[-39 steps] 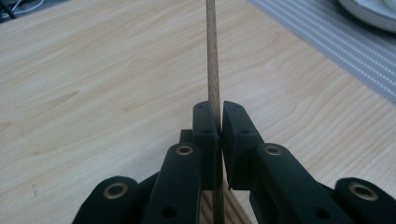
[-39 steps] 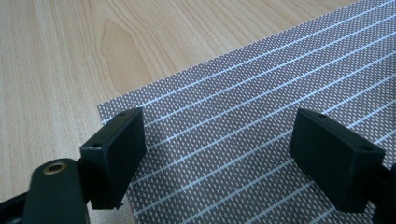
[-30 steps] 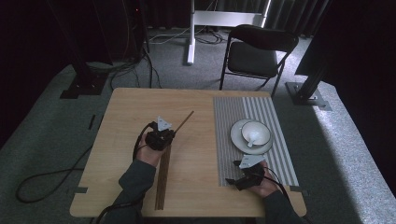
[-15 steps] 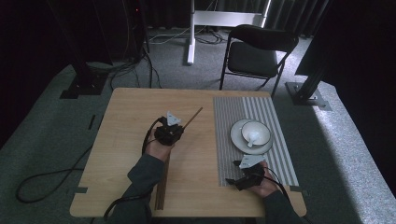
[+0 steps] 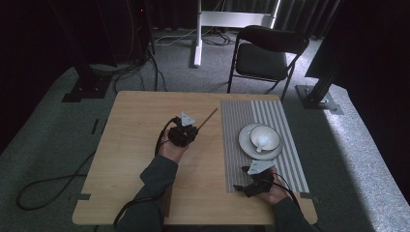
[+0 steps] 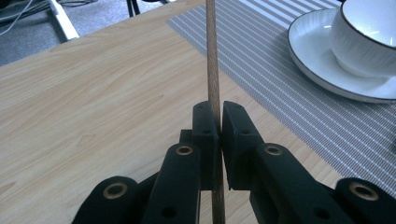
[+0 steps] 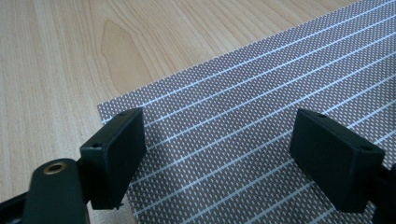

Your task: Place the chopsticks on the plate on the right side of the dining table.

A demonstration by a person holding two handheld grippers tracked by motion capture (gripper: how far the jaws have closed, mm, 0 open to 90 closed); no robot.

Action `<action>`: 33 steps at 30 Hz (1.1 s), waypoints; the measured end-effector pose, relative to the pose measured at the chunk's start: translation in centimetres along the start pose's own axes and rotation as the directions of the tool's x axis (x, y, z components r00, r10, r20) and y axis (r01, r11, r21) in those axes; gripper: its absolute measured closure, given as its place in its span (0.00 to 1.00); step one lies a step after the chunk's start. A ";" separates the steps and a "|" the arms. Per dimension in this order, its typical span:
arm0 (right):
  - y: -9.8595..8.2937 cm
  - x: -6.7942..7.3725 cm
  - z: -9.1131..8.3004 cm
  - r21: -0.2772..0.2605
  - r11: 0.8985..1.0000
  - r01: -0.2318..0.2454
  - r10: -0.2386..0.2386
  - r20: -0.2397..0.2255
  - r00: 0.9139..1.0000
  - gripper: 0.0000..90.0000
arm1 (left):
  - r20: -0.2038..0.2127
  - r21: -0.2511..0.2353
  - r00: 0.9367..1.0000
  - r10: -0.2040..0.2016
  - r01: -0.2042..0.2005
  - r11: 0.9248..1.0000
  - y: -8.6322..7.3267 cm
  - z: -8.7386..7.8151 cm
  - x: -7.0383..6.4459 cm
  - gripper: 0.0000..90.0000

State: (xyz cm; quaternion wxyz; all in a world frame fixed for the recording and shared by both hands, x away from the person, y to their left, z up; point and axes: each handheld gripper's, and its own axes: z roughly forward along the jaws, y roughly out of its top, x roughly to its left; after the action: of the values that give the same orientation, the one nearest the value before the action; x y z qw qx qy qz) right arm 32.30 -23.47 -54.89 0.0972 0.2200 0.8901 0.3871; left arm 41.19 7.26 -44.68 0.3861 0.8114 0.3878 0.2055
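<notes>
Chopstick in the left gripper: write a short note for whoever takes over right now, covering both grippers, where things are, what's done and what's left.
Left gripper: shut on one chopstick, held over the bare table; the tip points toward the placemat.
Right gripper: open, holding nothing, low over the placemat's near corner.
Bowl sits on the plate on the placemat.
Done: chopstick picked up.
Left: probably setting it down beside the plate; a wooden piece by the left forearm may be next.

Dim, soft high view with dark surroundings; both gripper views are brighter, evenly lit, their near edges blurred.
</notes>
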 end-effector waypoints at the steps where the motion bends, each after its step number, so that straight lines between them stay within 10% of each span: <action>1: 0.0 0.0 0.0 0.000 1.000 0.000 0.000 0.000 1.000 0.19 | 0.000 0.001 1.000 0.001 -0.001 1.000 0.1 0.1 -0.1 0.94; 33: 0.0 0.0 0.0 0.000 1.000 -0.001 0.001 -0.001 1.000 0.19 | 0.047 0.010 0.998 0.035 -0.035 0.999 2.7 3.8 -3.3 0.94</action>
State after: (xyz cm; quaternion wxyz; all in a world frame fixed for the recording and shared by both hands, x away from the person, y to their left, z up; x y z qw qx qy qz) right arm 32.28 -23.47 -54.89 0.0964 0.2203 0.8901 0.3872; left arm 42.82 1.87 -45.01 0.3871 0.8247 0.3655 0.1908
